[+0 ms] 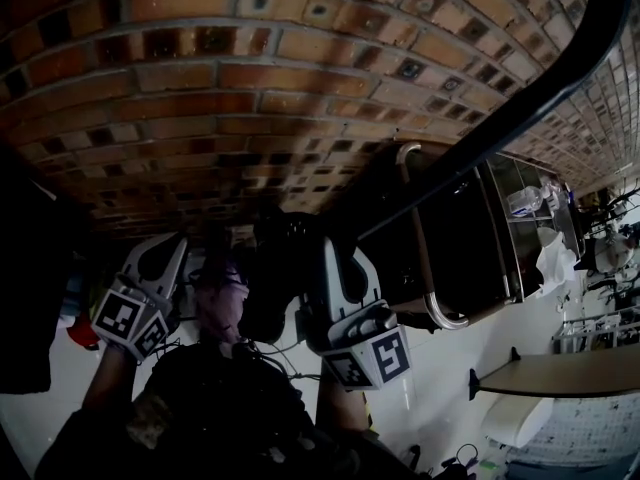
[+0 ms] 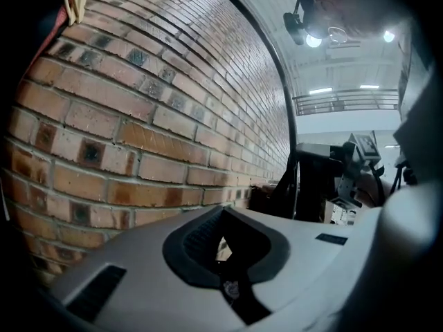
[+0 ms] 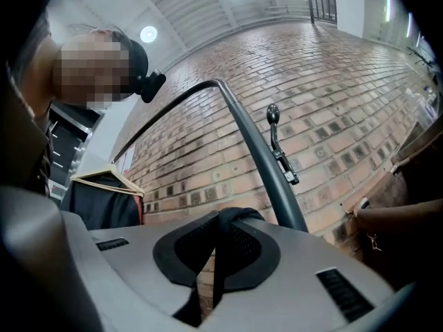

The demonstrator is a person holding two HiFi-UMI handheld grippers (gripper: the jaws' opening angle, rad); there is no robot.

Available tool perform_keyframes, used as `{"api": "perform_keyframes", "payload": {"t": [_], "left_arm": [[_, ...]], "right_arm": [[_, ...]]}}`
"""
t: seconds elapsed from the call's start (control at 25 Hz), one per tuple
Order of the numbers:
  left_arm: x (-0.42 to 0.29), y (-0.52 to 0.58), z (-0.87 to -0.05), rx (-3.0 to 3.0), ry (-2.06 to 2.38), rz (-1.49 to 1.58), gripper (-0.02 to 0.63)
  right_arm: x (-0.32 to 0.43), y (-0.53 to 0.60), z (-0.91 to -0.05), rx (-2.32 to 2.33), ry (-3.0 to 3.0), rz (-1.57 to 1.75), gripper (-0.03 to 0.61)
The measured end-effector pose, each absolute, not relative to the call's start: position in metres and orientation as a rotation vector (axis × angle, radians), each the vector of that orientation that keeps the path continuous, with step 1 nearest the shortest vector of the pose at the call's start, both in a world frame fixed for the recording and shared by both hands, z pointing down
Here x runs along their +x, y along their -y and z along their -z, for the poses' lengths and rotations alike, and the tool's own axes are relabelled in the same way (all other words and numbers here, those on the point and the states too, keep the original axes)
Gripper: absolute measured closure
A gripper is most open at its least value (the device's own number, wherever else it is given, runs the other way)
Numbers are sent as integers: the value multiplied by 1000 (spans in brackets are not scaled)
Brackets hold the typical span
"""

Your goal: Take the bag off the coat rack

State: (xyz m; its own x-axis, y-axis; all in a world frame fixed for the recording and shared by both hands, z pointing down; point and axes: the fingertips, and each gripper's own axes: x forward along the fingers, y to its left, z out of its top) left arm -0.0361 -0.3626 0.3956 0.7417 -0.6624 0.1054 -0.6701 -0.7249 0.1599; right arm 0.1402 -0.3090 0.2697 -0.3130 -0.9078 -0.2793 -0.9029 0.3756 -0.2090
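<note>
Right gripper (image 3: 220,251): jaws closed on a black strap (image 3: 235,218), which loops over the top of the pads and runs down through the seam. I take it for the bag's strap. The bag (image 1: 275,268) itself reads as a dark bulk in the head view, between my two grippers, close to the brick wall (image 1: 250,88) and just left of the coat rack (image 1: 540,88), whose black pole slants up to the right. Left gripper (image 2: 225,254): jaws together w/ a small grey scrap at the pinch that I can't ID, so prob. not carrying load. In the right gripper view the rack pole curves overhead w/ a knobbed peg (image 3: 273,113) beside it, and a hanger (image 3: 104,178) w/ a dark garment sits far left. Handling, my guess: soft fabric, limp strap, body will sag and swing once free. Weight unclear, looks moderate at most. Strap is thin and could slide thru the pads, so best hold is up near the top of its loop. Lift straight up to clear the hook before pulling away. The left gripper could steady the body from below.
</note>
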Motion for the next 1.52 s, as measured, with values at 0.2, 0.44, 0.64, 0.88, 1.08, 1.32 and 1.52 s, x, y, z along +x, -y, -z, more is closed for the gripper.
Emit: {"api": "perform_keyframes", "payload": {"t": [0.2, 0.44, 0.64, 0.88, 1.08, 1.32, 1.52], "left_arm": [[-43, 369, -399, 2742, 1038, -52, 574], [-55, 376, -397, 2742, 1023, -31, 574], [-67, 381, -400, 2742, 1008, -33, 574], [-70, 380, -411, 2738, 945, -84, 574], [-71, 364, -404, 2763, 977, -80, 574], [-73, 309, -403, 2752, 1043, -83, 574], [-68, 232, -411, 2759, 1094, -110, 574]], "right_arm": [[128, 316, -248, -1555, -2295, -27, 548], [83, 321, -236, -1407, -2393, -39, 548], [92, 318, -245, -1402, -2284, 54, 546], [73, 299, -262, -1370, -2329, 2, 548], [57, 276, -276, -1285, -2388, 89, 548], [59, 219, -291, -1216, -2399, 169, 548], [81, 148, -301, -1212, -2387, 200, 548]]}}
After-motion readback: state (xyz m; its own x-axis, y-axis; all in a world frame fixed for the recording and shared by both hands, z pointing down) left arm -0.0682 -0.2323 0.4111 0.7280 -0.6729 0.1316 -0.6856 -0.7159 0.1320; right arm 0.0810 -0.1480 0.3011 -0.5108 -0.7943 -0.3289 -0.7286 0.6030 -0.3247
